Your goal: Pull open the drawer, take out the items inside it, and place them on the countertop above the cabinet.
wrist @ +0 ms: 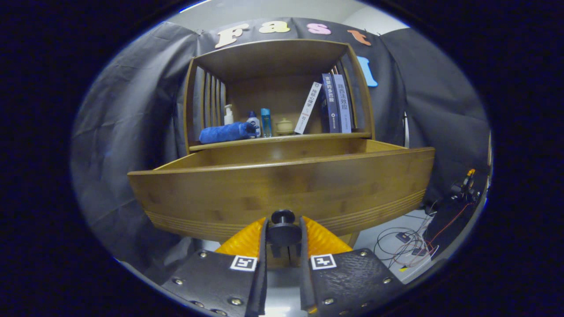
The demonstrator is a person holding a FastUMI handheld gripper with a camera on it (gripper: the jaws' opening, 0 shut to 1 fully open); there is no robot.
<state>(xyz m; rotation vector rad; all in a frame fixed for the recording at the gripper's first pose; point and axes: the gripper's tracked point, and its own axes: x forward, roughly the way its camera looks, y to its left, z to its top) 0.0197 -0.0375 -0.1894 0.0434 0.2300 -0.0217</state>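
Your gripper (283, 231) has both fingers closed on the dark round knob (283, 224) of the drawer (282, 193) — the knob sits right between the fingertips, pressed from either side. Just ahead of the fingers the drawer's wooden front spreads wide to both sides, and the drawer stands pulled out from the cabinet (282, 57), its side walls running back toward it. You cannot see what lies inside the drawer from this low angle; the front panel hides it.

Beyond the fingers and above the drawer runs the countertop (282, 139). On it, to the left, lies a rolled blue towel (227, 132), with a white pump bottle (228, 115) behind it, a small bottle (253, 122) and a blue tube (266, 122) just beside it. A small pale jar (284, 127) stands near the middle. To the right stand some books (337, 103) — one white one leans against the upright dark ones.
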